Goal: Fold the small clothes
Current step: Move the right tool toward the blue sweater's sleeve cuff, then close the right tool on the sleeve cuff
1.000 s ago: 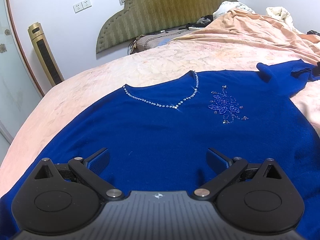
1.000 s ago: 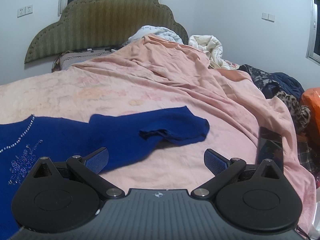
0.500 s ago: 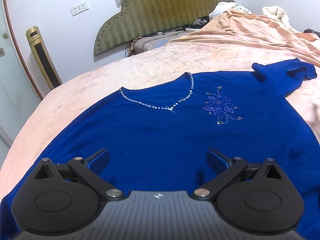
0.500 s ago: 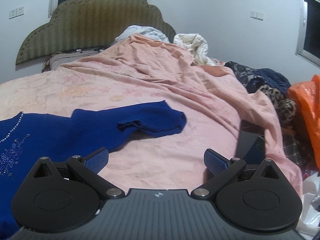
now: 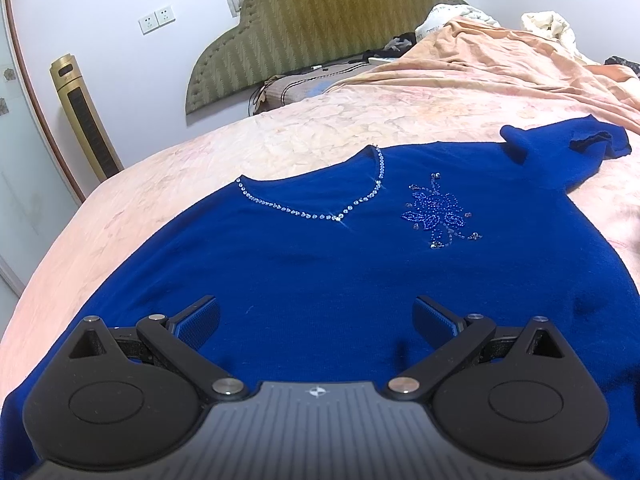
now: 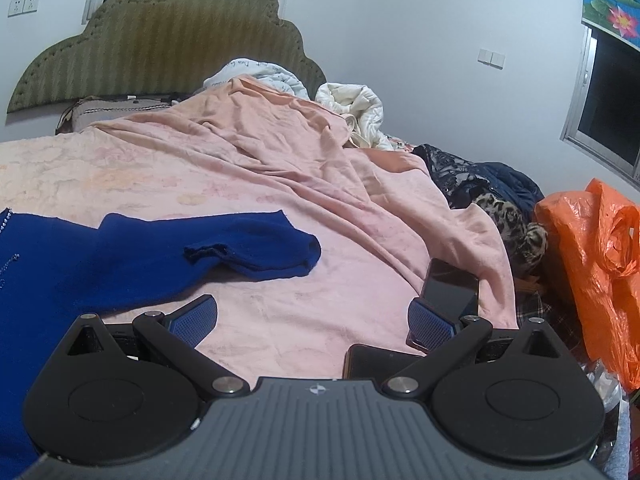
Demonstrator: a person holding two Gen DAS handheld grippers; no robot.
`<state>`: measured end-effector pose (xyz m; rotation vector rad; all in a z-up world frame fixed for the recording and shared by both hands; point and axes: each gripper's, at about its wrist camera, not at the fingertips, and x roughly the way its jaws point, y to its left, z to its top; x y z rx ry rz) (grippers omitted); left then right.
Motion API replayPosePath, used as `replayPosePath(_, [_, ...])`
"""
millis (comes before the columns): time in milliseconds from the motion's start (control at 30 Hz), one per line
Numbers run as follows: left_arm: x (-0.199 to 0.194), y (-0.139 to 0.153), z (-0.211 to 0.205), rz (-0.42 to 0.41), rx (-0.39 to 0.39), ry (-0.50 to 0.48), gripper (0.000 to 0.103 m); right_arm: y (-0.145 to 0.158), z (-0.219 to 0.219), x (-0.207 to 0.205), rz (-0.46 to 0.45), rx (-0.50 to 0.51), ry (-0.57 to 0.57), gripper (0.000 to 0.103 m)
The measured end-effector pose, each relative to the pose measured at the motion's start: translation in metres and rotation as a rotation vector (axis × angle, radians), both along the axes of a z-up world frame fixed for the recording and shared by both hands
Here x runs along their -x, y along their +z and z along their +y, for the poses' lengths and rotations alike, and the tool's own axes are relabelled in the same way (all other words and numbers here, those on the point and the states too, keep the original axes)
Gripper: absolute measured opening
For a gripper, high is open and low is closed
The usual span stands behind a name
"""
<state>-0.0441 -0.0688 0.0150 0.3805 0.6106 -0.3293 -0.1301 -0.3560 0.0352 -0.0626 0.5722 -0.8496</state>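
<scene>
A royal blue short-sleeved top (image 5: 320,264) lies flat, front up, on the pink bedspread (image 5: 360,128). It has a rhinestone V-neckline (image 5: 340,216) and a beaded flower (image 5: 436,216). My left gripper (image 5: 316,320) is open and empty, hovering over the top's lower body. In the right wrist view the top's sleeve (image 6: 248,244) lies spread toward the right with its cuff curled. My right gripper (image 6: 312,320) is open and empty above bare bedspread (image 6: 300,312), right of the sleeve.
Two dark phones (image 6: 450,284) (image 6: 380,362) lie by the bed's right edge near my right fingertip. A rumpled peach sheet (image 6: 300,152), white bedding (image 6: 356,108), dark clothes (image 6: 480,184) and an orange bag (image 6: 596,264) sit to the right. The headboard (image 5: 320,28) is behind; a tower fan (image 5: 86,120) stands left.
Both grippers have drawn back and turned slightly right. The top has shifted lower-left in the left view; a second phone and more of the orange bag have come into the right view. Jaws stay open.
</scene>
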Motion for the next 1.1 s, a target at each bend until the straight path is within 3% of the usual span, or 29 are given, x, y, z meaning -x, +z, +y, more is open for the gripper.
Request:
replayPosePath(600, [-0.005, -0.002, -0.001, 0.012, 0.011, -0.023, 0.103, -0.004, -0.012, 0.006, 0.047, 0.035, -0.055, 0.103])
replayPosePath(700, [-0.006, -0.003, 0.000, 0.016, 0.010, -0.019, 0.103, -0.002, -0.015, 0.007, -0.020, 0.007, -0.007, 0.103])
replayPosePath(800, [-0.008, -0.005, 0.000, 0.021, 0.004, -0.010, 0.103, 0.001, -0.020, 0.004, -0.135, -0.030, 0.122, 0.103])
replayPosePath(967, [-0.012, -0.007, -0.001, 0.031, -0.004, -0.004, 0.103, -0.013, -0.034, -0.041, -0.066, -0.077, 0.210, 0.099])
replayPosePath(1033, [-0.013, -0.007, -0.002, 0.029, -0.012, -0.003, 0.103, -0.019, -0.041, -0.059, -0.047, -0.092, 0.243, 0.089])
replayPosePath(1100, [-0.014, -0.008, -0.002, 0.030, -0.019, 0.000, 0.103, -0.025, -0.047, -0.077, -0.009, -0.077, 0.267, 0.088])
